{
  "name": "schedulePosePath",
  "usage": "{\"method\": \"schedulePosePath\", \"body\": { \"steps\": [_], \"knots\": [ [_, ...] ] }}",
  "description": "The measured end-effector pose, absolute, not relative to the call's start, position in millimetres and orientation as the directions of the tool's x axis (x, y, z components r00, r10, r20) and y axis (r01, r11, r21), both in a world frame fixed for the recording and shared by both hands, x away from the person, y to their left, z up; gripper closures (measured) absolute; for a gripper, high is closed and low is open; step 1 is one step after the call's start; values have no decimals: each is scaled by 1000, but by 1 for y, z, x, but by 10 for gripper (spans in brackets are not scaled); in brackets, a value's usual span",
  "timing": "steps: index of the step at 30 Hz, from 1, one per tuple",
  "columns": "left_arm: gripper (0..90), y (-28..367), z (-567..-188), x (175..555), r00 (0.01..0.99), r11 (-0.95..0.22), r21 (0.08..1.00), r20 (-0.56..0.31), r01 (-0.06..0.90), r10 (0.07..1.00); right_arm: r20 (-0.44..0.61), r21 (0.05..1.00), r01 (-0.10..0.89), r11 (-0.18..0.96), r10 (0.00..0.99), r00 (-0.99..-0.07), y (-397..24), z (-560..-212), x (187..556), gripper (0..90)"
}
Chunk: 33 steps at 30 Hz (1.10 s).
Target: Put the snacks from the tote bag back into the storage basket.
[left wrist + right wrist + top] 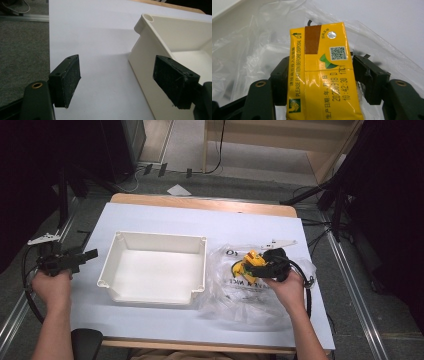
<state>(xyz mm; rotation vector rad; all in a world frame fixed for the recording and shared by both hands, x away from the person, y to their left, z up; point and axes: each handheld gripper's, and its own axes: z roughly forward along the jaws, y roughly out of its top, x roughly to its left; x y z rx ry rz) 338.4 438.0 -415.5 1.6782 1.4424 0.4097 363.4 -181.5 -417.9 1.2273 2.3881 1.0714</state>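
Yellow carton [322, 75] sat between my right gripper's [260, 265] jaws over the clear plastic bag [240, 295], pads at both its sides, white tub [152, 292] at centre, my left gripper [116, 82] spread empty beside the tub's left wall.

In my right gripper view the bottom edge cuts off the yellow carton [322, 72], so I cannot see its lower end. The carton also hides the inner faces of the two pads, and I cannot tell if they press it. From the high view the print on the plastic bag [235, 285] is too small to read.
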Motion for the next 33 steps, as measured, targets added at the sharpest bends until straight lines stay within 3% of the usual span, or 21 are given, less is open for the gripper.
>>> {"method": "schedulePosePath", "body": {
  "steps": [9,20,23,28,29,33],
  "knots": [
    [232,439,-416,340,275,51,773,-286,632,918,112,698,608,380,780,-616,-180,-421,363,408],
    [232,439,-416,339,274,48,770,-283,636,919,117,503,715,484,782,-612,-168,-404,385,437],
    [232,438,-416,339,273,48,769,-283,637,919,110,480,716,507,775,-622,-164,-402,389,448],
    [230,440,-416,338,266,50,767,-281,639,922,83,378,725,576,759,-646,-154,-395,398,474],
    [230,442,-417,337,255,63,767,-288,639,923,73,318,724,612,745,-663,-150,-393,404,490],
    [231,443,-417,337,255,63,767,-287,638,923,33,267,714,647,734,-678,-144,-390,406,520]
  ]
}}
